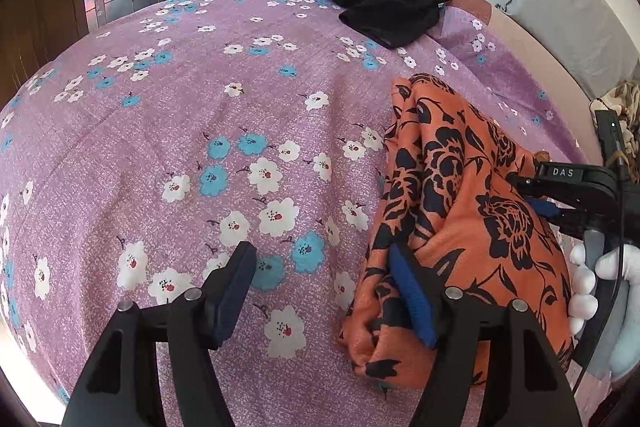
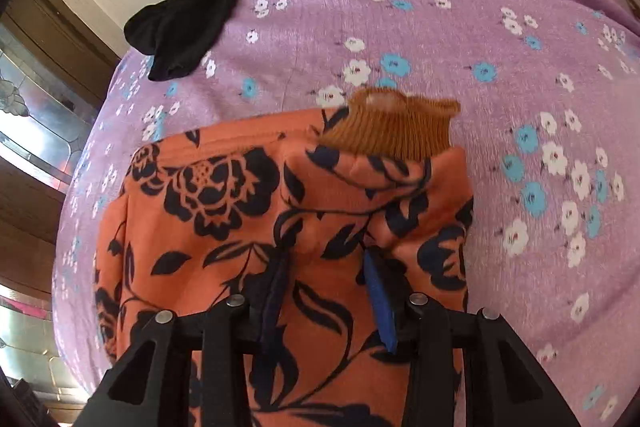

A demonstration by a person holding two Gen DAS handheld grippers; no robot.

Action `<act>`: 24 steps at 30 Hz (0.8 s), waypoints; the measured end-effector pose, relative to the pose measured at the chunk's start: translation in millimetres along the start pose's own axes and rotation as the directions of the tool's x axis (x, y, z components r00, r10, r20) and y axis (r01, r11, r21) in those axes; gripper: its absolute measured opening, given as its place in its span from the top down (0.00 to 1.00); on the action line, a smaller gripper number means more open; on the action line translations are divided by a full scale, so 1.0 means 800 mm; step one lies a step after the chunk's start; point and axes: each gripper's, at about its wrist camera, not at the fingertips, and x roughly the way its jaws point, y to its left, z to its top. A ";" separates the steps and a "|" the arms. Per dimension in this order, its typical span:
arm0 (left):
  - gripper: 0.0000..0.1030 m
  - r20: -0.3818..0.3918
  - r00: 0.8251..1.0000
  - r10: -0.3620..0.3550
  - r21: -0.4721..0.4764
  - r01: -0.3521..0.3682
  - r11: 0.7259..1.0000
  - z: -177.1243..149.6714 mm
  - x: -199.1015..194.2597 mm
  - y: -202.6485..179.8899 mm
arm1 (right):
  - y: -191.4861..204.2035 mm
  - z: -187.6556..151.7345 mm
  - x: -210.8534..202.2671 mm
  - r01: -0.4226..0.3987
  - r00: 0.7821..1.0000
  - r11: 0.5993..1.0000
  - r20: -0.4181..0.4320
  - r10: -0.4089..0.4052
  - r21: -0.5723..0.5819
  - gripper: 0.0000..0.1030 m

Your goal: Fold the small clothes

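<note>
An orange garment (image 1: 460, 211) with a black flower print is seen lying on a bed, on a purple bedsheet (image 1: 180, 115) printed with white and blue flowers. The garment is bunched and partly folded, and a ribbed mustard cuff (image 2: 394, 133) is seen sticking out from its far edge in the right wrist view.

The left gripper (image 1: 324, 291) is held with its jaws wide apart. One jaw is placed over the bare sheet, while the other, with a blue pad, rests at the left edge of the garment, against the fabric. Nothing is clamped between them; the gap between the jaws shows mostly sheet, with only the border of the garment reaching into it.

The right gripper (image 2: 326, 291) is set over the near part of the garment. Its jaws stand at a narrower opening, and a raised fold of the orange fabric is seen between them, with both pads against the cloth, so the fold appears to be pinched. In the left wrist view this gripper is seen at the right side of the garment, carried by a hand in a white glove (image 1: 600, 279).

A black garment (image 1: 384, 3) is lying crumpled near the far edge of the bed, well apart from both grippers.
</note>
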 end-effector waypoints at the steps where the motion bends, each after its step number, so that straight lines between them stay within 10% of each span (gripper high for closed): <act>1: 0.31 0.000 1.000 0.003 0.003 -0.003 1.000 0.001 0.000 -0.001 | 0.005 0.005 0.000 0.026 1.000 1.000 -0.003 -0.026 -0.001 0.58; 4: 0.31 -0.001 1.000 0.012 0.006 -0.012 1.000 0.002 0.002 -0.002 | 0.037 0.016 -0.012 0.093 0.995 0.991 0.042 -0.089 -0.096 0.57; 7: 0.31 -0.003 1.000 0.010 0.002 -0.010 1.000 0.002 0.003 -0.002 | 0.079 0.015 -0.036 -0.012 0.995 0.984 0.098 0.030 -0.179 0.57; 13: 0.31 -0.003 1.000 0.021 0.002 -0.021 1.000 0.002 0.004 -0.002 | 0.156 -0.010 0.027 -0.001 0.999 0.944 -0.031 -0.010 -0.329 0.57; 24: 0.28 -0.013 1.000 -0.008 -0.009 0.008 1.000 0.008 0.004 0.006 | 0.090 -0.014 -0.028 -0.185 0.982 0.975 0.001 0.187 -0.122 0.56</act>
